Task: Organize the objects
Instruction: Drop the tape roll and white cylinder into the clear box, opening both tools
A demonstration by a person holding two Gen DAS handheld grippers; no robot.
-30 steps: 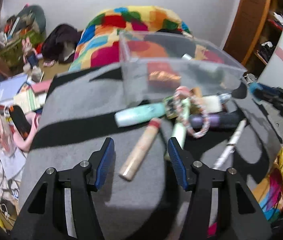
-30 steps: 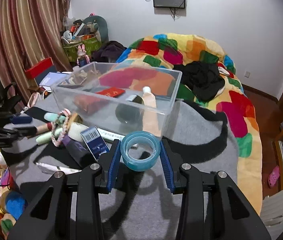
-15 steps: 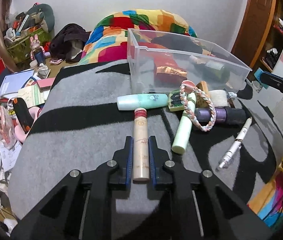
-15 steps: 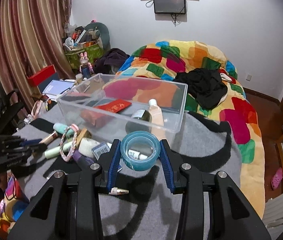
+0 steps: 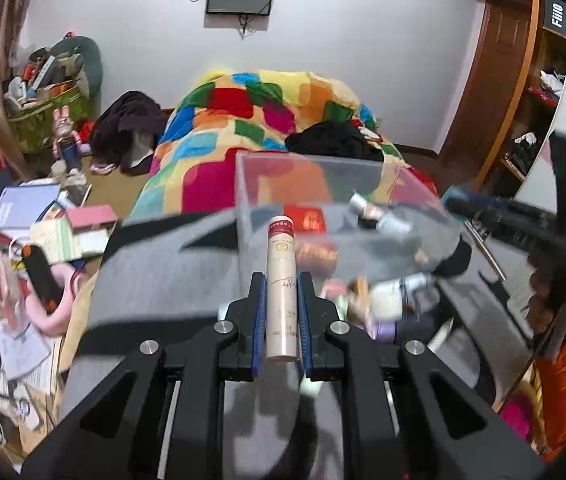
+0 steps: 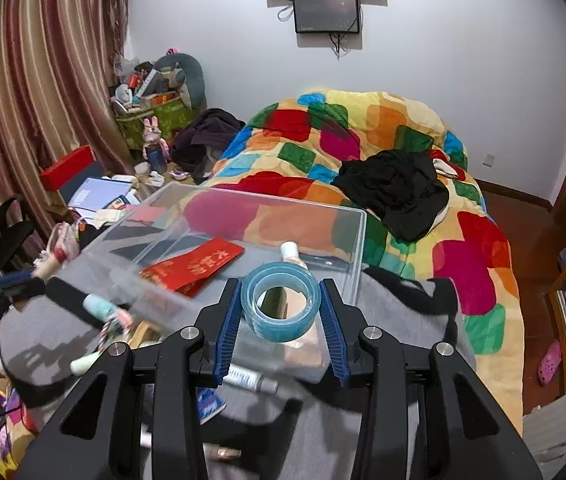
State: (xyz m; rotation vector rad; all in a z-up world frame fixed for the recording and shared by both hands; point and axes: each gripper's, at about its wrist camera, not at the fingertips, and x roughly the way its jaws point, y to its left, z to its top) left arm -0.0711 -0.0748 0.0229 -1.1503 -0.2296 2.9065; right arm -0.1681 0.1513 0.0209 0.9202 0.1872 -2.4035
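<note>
My left gripper (image 5: 281,280) is shut on a beige cosmetic tube with a red cap (image 5: 281,276) and holds it raised, pointing at the clear plastic bin (image 5: 251,184). My right gripper (image 6: 281,286) is shut on a blue tape roll (image 6: 281,304) and holds it above the bin's near rim (image 6: 357,240). The bin holds a red envelope (image 6: 195,266), a small bottle (image 6: 291,250) and other items. Loose tubes and a beaded bracelet (image 6: 117,322) lie on the grey blanket (image 6: 399,312) beside the bin.
A bed with a bright patchwork quilt (image 6: 363,128) and black clothes (image 6: 399,188) lies behind the bin. Books, boxes and clutter (image 5: 51,216) cover the floor to the left. A curtain (image 6: 35,80) hangs at the left. The right gripper shows at the right of the left wrist view (image 5: 503,216).
My left gripper closed on the beige tube and lifted it off the blanket toward the bin. My right gripper rose and moved the tape roll over the bin.
</note>
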